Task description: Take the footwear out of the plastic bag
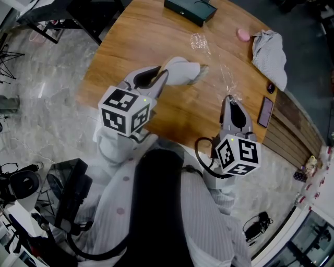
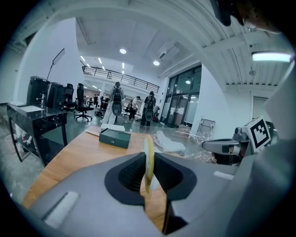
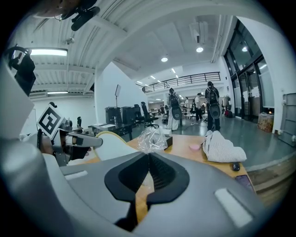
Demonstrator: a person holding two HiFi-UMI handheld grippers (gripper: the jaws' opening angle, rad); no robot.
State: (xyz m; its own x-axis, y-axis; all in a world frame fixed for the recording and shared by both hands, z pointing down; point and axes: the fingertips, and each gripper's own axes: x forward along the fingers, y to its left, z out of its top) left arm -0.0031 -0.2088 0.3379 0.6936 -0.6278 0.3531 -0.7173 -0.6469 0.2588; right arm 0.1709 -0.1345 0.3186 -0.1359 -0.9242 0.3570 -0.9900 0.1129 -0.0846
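Observation:
My left gripper [image 1: 159,73] is shut on the rim of a pale slipper [image 1: 181,70] and holds it above the wooden table [image 1: 135,36]. In the left gripper view the slipper's thin yellowish edge [image 2: 148,157] stands upright between the jaws. My right gripper [image 1: 230,99] is shut on a corner of the clear plastic bag [image 1: 201,41], which trails off across the table. The right gripper view shows crumpled clear film [image 3: 151,138] rising from its closed jaws, with the slipper [image 3: 113,144] to the left. The slipper looks free of the bag.
A black box [image 1: 190,10] lies at the table's far edge. At the right are a pink object [image 1: 243,34], a striped cloth [image 1: 270,52], a small black item [image 1: 271,87] and a phone [image 1: 265,111]. People stand in the hall beyond.

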